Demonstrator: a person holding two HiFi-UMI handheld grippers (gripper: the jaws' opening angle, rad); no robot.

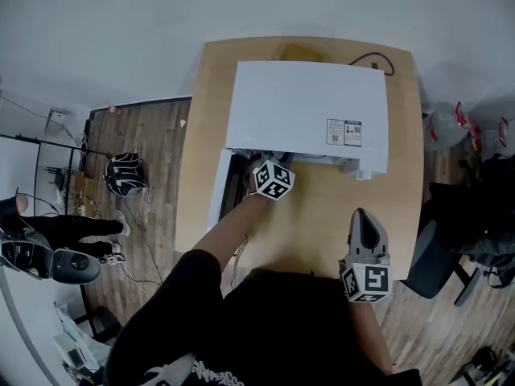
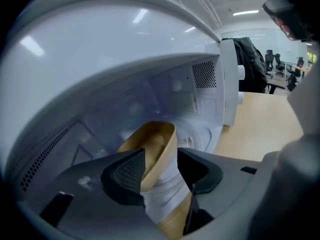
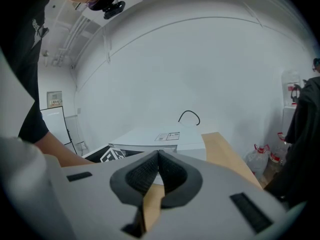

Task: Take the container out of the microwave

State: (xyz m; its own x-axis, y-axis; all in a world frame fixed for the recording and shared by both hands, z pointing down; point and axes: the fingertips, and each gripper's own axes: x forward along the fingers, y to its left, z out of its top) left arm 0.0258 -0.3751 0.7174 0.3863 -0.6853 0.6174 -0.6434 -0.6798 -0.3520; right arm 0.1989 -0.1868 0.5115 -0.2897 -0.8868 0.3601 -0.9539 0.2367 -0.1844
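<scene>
The tan paper container (image 2: 159,146) sits inside the microwave (image 2: 125,59), low in the middle of the left gripper view, its wall between the left tongs (image 2: 161,169), whose jaws stand apart around it. In the head view the microwave's door (image 1: 218,190) hangs open at centre left. The right tongs (image 3: 158,171), pressed together and empty, hover over the bench (image 1: 314,232) at lower right.

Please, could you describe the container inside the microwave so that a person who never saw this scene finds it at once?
On the wooden table stands a white microwave with its door open. Inside its cavity is the container, between the open jaws of the left gripper. Against the pale walls it alone is cup-shaped, tan inside and white outside.
</scene>
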